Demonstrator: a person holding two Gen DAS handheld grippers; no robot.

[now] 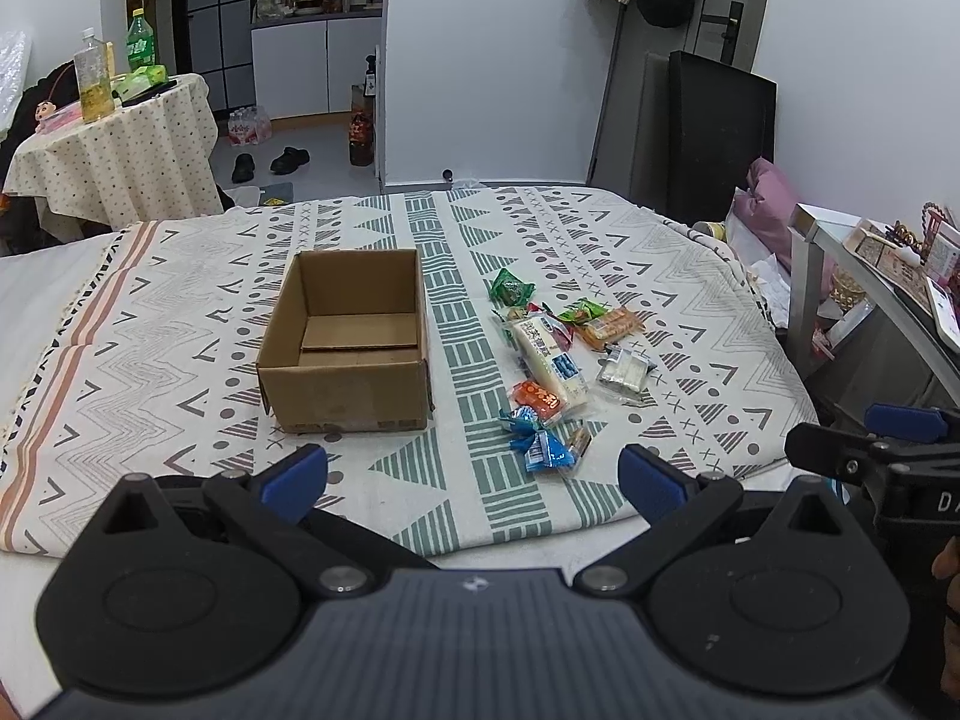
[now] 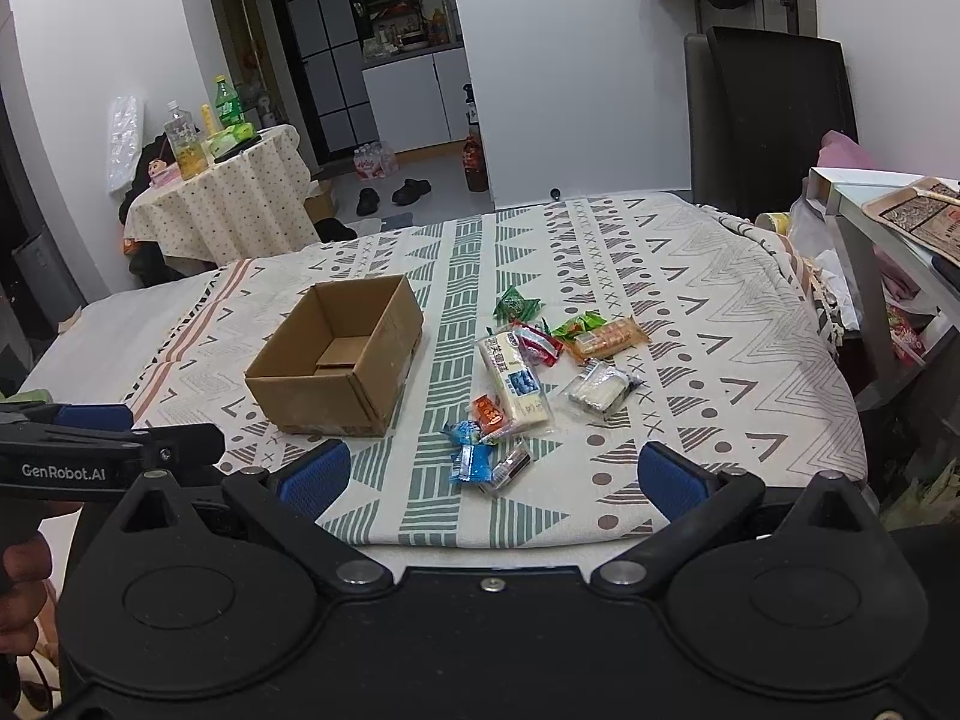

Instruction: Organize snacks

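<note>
Patterned bedspread [image 1: 600,228] is covering the whole work surface, both grippers hovering off its near edge. Cardboard box [image 1: 348,336] is sitting open and empty, roughly 11 o'clock from the left gripper [image 1: 474,480], well apart from it; in the right wrist view it's lying at about 10 o'clock. Snack pile is lying just right of the box, not touching it, around 12 to 1 o'clock from the left gripper and 12 o'clock from the right gripper [image 2: 492,474].

Largest in the pile: long white cake pack [image 1: 549,360], running diagonally through the middle. Orange cracker pack [image 1: 606,324] and clear wafer pack [image 1: 624,372] are lying right of it. Green packet [image 1: 510,287] is sitting at the far end. Blue candies [image 1: 540,444] are lying nearest the grippers.

Both grippers are standing wide open, blue pads spread, holding nothing.
</note>
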